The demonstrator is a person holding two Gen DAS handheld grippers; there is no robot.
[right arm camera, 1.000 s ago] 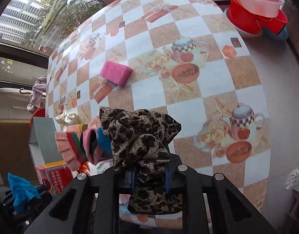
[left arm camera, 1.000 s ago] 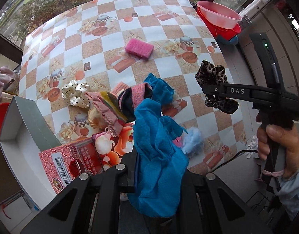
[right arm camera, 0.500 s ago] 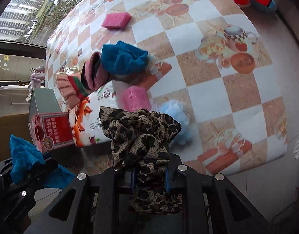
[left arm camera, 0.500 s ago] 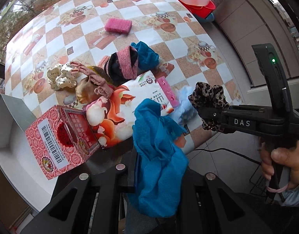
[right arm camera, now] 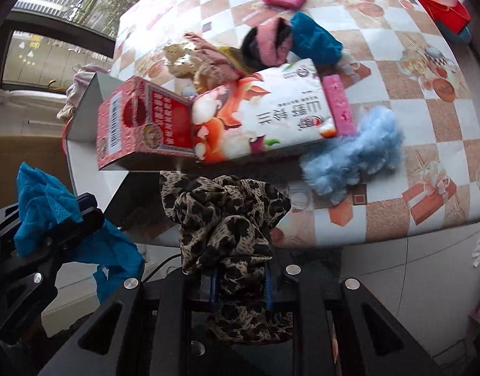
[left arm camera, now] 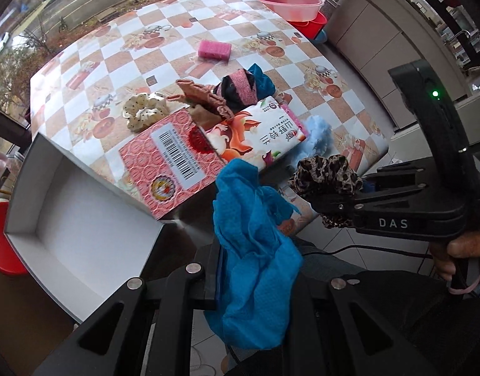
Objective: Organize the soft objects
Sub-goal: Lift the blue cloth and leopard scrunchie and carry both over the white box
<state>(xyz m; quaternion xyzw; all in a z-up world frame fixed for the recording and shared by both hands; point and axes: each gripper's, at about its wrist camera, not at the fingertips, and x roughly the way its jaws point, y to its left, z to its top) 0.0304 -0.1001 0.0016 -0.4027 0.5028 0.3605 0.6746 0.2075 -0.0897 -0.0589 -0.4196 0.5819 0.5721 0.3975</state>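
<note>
My left gripper (left arm camera: 255, 269) is shut on a blue mesh cloth (left arm camera: 255, 250), held off the table's near edge, beside the open white box (left arm camera: 70, 219). My right gripper (right arm camera: 240, 282) is shut on a leopard-print scrunchie (right arm camera: 224, 222), also off the near edge; it shows in the left wrist view (left arm camera: 327, 178) to the right of the blue cloth. On the table lie a cream scrunchie (left arm camera: 144, 109), a pink-and-black headband (left arm camera: 240, 89), a blue knit piece (right arm camera: 315, 42), a pale blue fluffy piece (right arm camera: 349, 159) and a pink sponge (left arm camera: 214, 49).
A printed box lid (left arm camera: 258, 134) and a red patterned box flap (left arm camera: 171, 166) lie at the checkered table's (left arm camera: 121, 50) near edge. Pink and red basins (left arm camera: 290, 6) stand at the far right corner. A red bowl (left arm camera: 2, 241) sits left of the box.
Both grippers have pulled back from over the table to beyond its near edge, each still holding its cloth. The white box has come into fuller view at the left.
</note>
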